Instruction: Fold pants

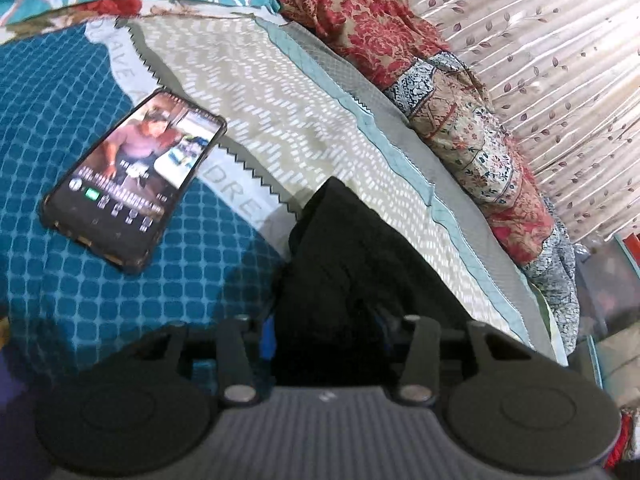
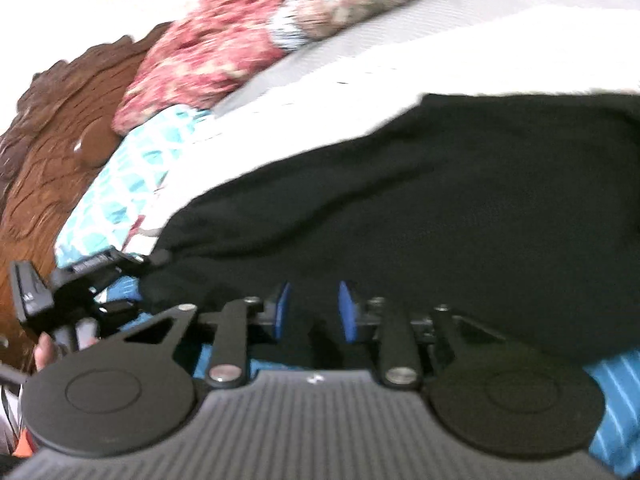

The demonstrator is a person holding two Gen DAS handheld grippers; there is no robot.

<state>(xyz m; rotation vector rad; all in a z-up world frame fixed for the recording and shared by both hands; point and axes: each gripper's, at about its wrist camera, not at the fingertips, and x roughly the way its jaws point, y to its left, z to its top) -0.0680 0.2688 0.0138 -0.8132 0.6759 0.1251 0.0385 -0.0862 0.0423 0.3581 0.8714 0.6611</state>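
The black pants point(image 1: 352, 248) lie on a bed and run from between my left gripper's fingers toward the far side. My left gripper point(image 1: 326, 332) is shut on a bunch of that black cloth, which hides most of its blue pads. In the blurred right wrist view the pants point(image 2: 440, 208) spread wide across the bed. There my right gripper point(image 2: 314, 312) has its blue pads point(image 2: 348, 312) close together with dark cloth filling the gap. The left gripper point(image 2: 160, 258) shows at the left edge of that view, clamped on the pants' end, with a hand point(image 2: 44, 352) behind it.
A phone point(image 1: 136, 176) with a lit screen lies on the blue checked bedcover point(image 1: 60, 120), left of the pants. A beige patterned sheet point(image 1: 280, 100) runs beside it. Floral quilts point(image 1: 360, 12) are piled along a curtain point(image 1: 540, 60). A carved wooden headboard point(image 2: 52, 148) stands at the left.
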